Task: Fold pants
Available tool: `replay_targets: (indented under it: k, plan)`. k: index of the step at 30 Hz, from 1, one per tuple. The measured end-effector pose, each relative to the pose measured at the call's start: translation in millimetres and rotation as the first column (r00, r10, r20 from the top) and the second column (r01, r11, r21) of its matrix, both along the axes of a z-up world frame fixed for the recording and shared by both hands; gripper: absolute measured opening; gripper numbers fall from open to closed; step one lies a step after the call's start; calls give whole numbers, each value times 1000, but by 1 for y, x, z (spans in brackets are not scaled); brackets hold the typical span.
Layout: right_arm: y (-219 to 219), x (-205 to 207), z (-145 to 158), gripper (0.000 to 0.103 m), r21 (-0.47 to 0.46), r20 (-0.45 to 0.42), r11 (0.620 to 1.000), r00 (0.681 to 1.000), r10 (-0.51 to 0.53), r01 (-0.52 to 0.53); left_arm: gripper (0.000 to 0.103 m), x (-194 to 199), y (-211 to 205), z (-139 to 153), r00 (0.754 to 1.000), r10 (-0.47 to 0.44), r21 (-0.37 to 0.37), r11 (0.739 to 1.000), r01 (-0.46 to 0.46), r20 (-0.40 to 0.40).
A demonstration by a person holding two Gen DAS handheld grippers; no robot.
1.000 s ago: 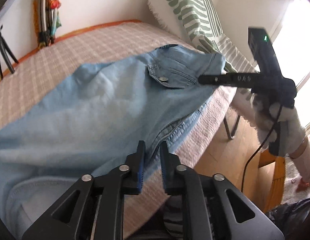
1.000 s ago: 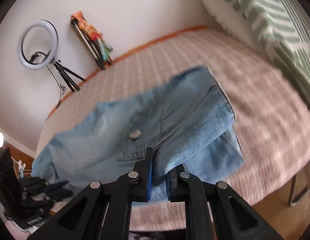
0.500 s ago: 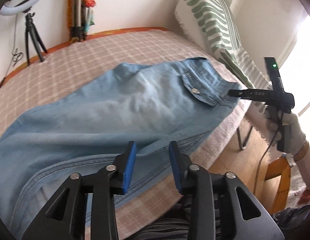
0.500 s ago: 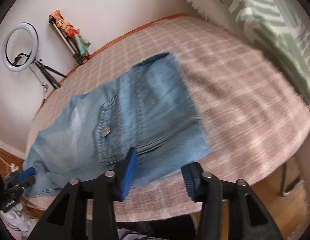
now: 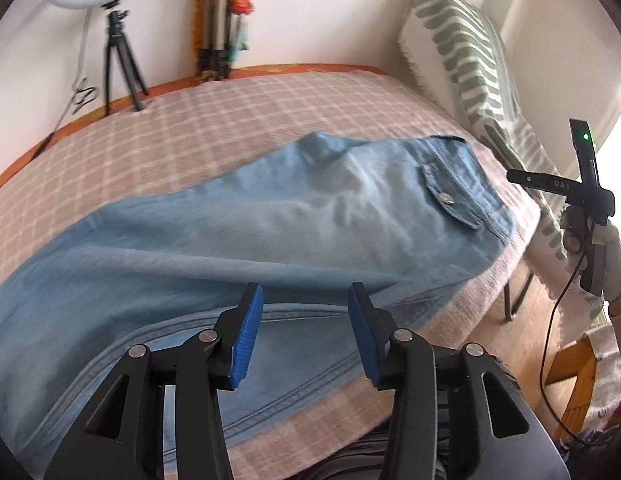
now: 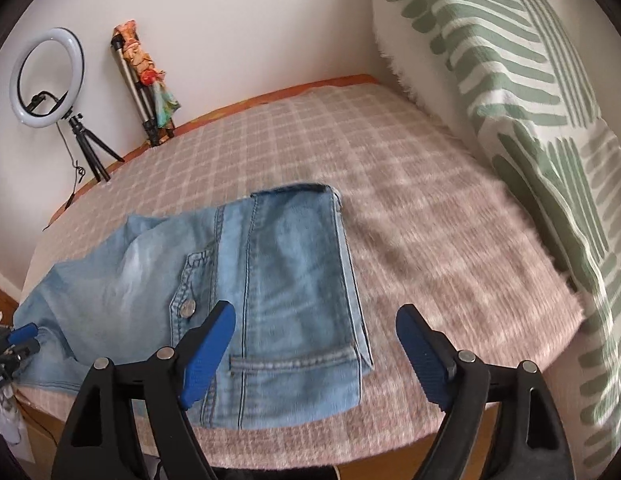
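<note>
Light blue denim pants lie folded lengthwise along the front edge of the bed, waistband and buttoned back pocket to the right. My left gripper is open and empty, just above the pants' near seam. My right gripper is wide open and empty, over the waist end of the pants. The right gripper also shows in the left wrist view, held off the bed's right end. The left gripper's blue tips show at the far left of the right wrist view.
The bed has a pink checked cover. A green-striped pillow leans at the head. A ring light on a tripod and a second tripod stand by the wall. Wooden floor and a wooden chair lie beyond the bed's edge.
Both grippers let go of the pants and opened. They pulled back from the cloth, and the pants now lie flat on the bed.
</note>
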State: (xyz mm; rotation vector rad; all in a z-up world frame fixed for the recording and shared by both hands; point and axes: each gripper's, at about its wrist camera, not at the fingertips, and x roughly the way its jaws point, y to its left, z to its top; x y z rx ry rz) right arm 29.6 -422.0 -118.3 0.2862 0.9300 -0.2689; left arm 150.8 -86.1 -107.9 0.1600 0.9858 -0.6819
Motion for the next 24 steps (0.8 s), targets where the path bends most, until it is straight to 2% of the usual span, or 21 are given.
replay_targets:
  k: [5,11,18,24]
  plan:
    - [-13,22,-7,85,-24,-9,999,1000,28,-29,44,8,35,-3,996,93,5,996,-93,2]
    - [-27,50,-14,85,-28,-19,997,997,69,-70,47,13,90,-14,972,234,20,972,-233,-23]
    - [-31,83,-29,85,-15,-39,992,991,127,-128,52,5,161,-27,917,396,45,918,-394,-55]
    - [-35,101,-42,85,54,-30,988,989,146,-144,56,-5,203,-35,873,483,63,875,-479,-65]
